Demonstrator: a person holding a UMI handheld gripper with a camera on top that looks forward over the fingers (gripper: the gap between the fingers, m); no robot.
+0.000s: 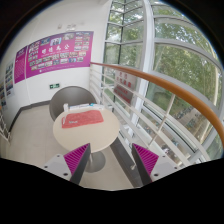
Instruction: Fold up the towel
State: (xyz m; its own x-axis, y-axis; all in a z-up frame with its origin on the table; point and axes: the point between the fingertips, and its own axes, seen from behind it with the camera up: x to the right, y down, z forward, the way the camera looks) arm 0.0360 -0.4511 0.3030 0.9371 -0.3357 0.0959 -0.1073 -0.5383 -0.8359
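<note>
A red towel (82, 120) lies flat on a small round white table (95, 137), well beyond my fingers. My gripper (112, 162) is high above the floor and far short of the table. Its two fingers, with magenta pads (79, 158) on their inner faces, stand wide apart with nothing between them but the table's edge and the floor seen past them.
A grey chair (70, 100) stands behind the table. A railing with an orange handrail (160, 85) runs along tall windows to the right. A wall with pink posters (55, 52) is at the back left. Pale floor surrounds the table.
</note>
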